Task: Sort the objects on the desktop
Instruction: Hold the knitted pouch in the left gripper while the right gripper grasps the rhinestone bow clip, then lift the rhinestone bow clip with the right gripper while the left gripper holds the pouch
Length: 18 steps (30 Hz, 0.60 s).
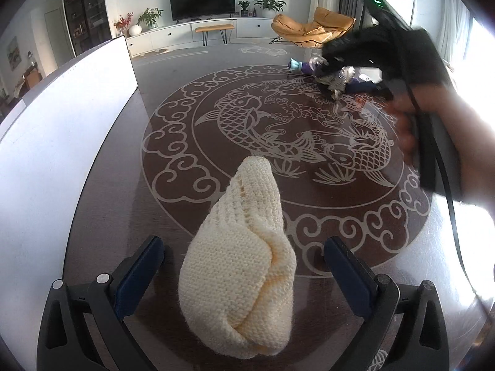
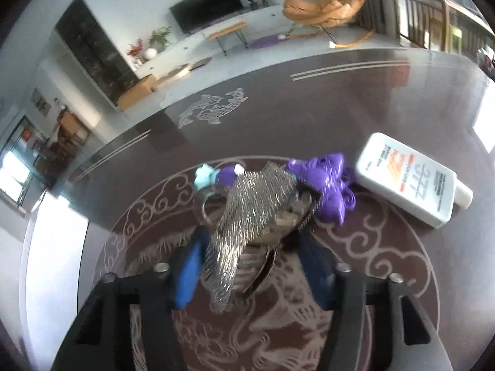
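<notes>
Lying lower centre between the spread-open left claw [image 1: 244,278]: cream knitted cloth [image 1: 241,262] on the bench [image 1: 117,185]. Closing the right claw [image 2: 250,266] around a silver mesh pouch [image 2: 247,213], mid-frame; purple toy [image 2: 328,185] and white bottle [image 2: 408,179] right.

Television [image 1: 202,1]: hanging dark, upper centre of frame.
Orange lounge chair [image 1: 312,26]: sitting upper right.
Potted plants [image 1: 269,1]: flanking the screen.
Wooden bench [image 1: 214,29]: standing below the screen.
White board [image 1: 62,117]: filling left edge.
</notes>
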Available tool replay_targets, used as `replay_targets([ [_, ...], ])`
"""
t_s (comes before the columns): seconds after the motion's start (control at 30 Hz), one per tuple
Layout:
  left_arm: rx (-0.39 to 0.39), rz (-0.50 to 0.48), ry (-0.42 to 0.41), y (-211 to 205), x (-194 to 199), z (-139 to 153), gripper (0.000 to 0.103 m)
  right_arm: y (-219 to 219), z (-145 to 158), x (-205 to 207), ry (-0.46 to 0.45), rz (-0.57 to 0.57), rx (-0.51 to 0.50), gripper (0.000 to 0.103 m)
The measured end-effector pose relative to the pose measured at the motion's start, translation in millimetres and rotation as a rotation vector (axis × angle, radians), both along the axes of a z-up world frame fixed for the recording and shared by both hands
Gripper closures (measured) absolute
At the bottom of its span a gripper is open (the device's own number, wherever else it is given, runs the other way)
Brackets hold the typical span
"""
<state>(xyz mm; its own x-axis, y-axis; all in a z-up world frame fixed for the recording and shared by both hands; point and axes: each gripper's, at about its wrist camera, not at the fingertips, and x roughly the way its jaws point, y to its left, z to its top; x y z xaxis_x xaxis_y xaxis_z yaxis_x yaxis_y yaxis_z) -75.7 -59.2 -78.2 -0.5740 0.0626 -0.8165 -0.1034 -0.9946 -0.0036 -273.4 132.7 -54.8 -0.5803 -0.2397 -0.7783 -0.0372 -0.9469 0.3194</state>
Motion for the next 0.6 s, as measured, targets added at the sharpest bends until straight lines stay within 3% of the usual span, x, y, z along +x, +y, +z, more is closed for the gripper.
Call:
replay_targets([
  [0.2, 0.000, 0.000, 0.000, -0.2, 0.0, -0.4, 0.000, 10.2, 1.8, 69.1, 0.037, 0.139, 0.000, 0.049],
  [0.33, 0.000, -0.001, 0.000, -0.4, 0.4, -0.3, 0.000, 12.3, 7.0, 150.1, 0.070, 0.286, 0.096, 0.049],
  [0.43, 0.000, -0.001, 0.000, -0.4, 0.6, -0.3, 0.000, 18.6, 7.1, 198.7, 0.094, 0.332, 0.157, 0.047],
  [0.5, 0.000, -0.001, 0.000, -0.5, 0.2, -0.8, 0.000, 23.0, 3.6, 212.6, 0.091, 0.323, 0.193, 0.032],
  [0.53, 0.000, -0.001, 0.000, -0.4, 0.7, -0.3, 0.000, 24.6, -0.1, 217.9, 0.085, 0.307, 0.218, 0.013],
  [0.57, 0.000, -0.001, 0.000, -0.4, 0.7, -0.4, 0.000, 25.5, -3.0, 220.7, 0.087, 0.294, 0.231, 0.005],
  [0.6, 0.000, -0.001, 0.001, -0.5, 0.7, -0.5, 0.000, 26.2, -5.4, 224.2, 0.089, 0.286, 0.236, 0.005],
])
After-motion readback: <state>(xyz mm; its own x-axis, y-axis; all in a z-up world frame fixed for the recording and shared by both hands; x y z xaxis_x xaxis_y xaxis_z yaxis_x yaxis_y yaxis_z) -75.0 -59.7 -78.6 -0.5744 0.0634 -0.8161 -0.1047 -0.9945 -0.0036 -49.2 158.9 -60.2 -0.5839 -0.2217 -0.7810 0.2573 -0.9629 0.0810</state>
